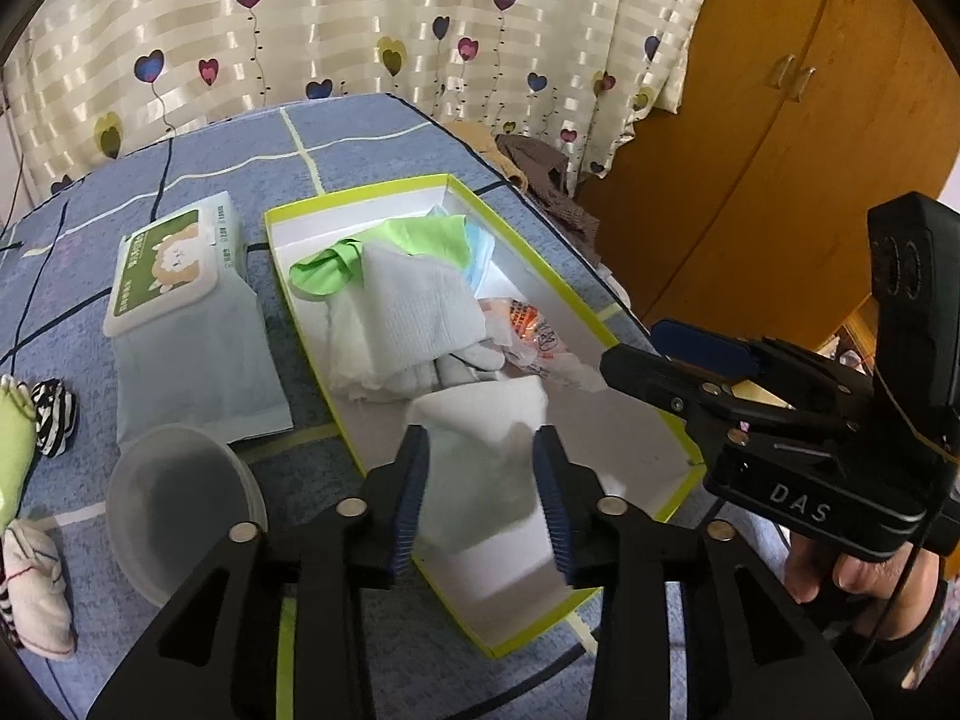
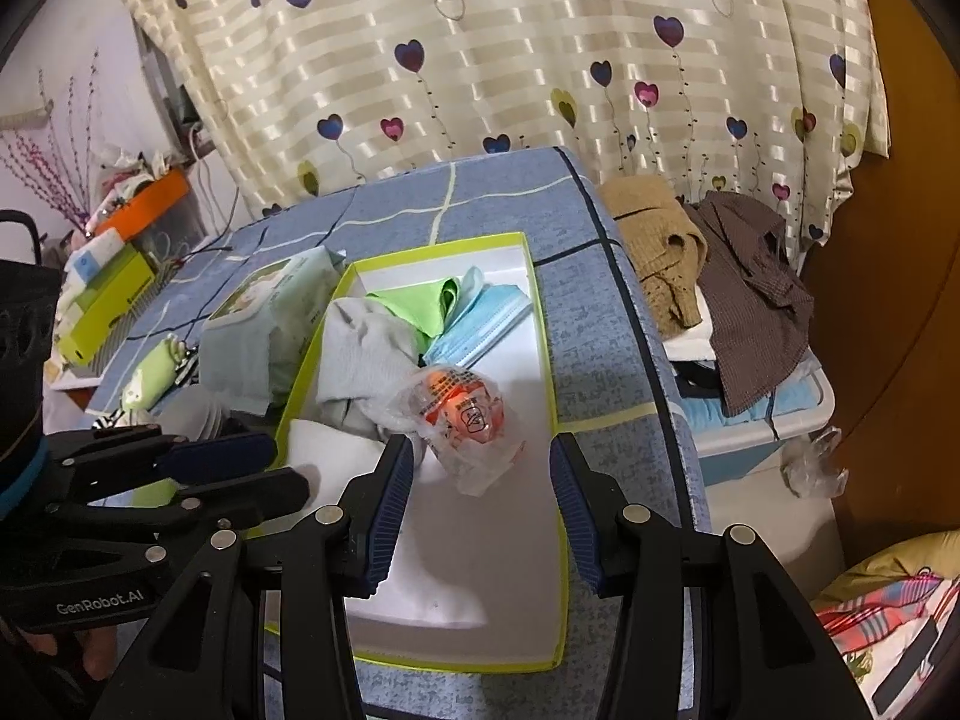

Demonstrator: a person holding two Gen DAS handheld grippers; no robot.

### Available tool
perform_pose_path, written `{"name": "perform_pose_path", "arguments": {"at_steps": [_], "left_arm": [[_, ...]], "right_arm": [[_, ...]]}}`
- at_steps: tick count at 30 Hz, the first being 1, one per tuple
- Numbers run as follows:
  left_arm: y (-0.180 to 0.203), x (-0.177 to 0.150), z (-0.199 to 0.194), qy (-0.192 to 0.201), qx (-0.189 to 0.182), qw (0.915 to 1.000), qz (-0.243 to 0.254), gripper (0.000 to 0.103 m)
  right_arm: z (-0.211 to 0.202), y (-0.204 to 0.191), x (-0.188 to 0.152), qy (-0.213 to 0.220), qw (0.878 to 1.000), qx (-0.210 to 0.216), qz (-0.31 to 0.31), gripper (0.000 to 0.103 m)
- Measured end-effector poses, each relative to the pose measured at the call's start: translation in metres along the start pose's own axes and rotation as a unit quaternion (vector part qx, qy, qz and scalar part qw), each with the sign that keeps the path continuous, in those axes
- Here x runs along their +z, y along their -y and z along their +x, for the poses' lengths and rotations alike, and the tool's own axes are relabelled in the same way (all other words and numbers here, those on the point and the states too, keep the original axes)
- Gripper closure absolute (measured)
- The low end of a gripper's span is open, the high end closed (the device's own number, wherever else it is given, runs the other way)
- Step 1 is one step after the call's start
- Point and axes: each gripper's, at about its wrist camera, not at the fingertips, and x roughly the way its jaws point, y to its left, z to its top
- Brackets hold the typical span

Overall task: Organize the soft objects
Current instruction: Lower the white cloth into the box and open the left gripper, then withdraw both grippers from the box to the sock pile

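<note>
A shallow white box with a lime-green rim point(image 1: 288, 276) point(image 2: 558, 420) lies on the blue bed cover. In it are a green cloth point(image 1: 432, 237) point(image 2: 420, 300), a grey-white towel point(image 1: 414, 306) point(image 2: 360, 348), blue face masks point(image 2: 480, 324) and an orange item in clear plastic point(image 1: 528, 324) point(image 2: 462, 414). My left gripper point(image 1: 480, 492) holds a folded white cloth point(image 1: 480, 456) between its jaws over the box's near half. My right gripper point(image 2: 480, 498) is open just before the orange packet, holding nothing; it also shows in the left wrist view point(image 1: 690, 354).
A wet-wipe pack point(image 1: 174, 276) point(image 2: 270, 312) lies left of the box. A clear plastic bowl point(image 1: 180, 504), a striped sock point(image 1: 54, 414) and a pale sock point(image 1: 36, 588) lie near the left. Brown clothes point(image 2: 750, 294) hang past the bed's right edge. A wooden wardrobe point(image 1: 780, 150) stands behind.
</note>
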Motion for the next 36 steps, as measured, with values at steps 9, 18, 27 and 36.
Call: {"name": "perform_pose_path", "arguments": {"at_steps": [9,18,27,36], "left_arm": [[0.002,-0.002,-0.030,0.034,-0.022,0.9992,0.000,0.061],[-0.011,-0.013,-0.069,0.073,-0.038,0.9964,-0.019,0.061],[-0.029,-0.031,-0.101,0.096,-0.025,0.9943,-0.040,0.061],[-0.050,-0.047,-0.125,0.113,-0.006,0.9923,-0.052,0.061]], "right_arm": [[-0.009,-0.010,0.002,0.007,1.000,0.001,-0.006,0.056],[-0.034,-0.040,-0.001,0.019,0.999,0.004,-0.026,0.056],[-0.056,-0.076,-0.007,0.029,0.998,0.014,-0.047,0.055],[-0.064,-0.114,-0.008,0.032,0.996,0.025,-0.076,0.054]]}}
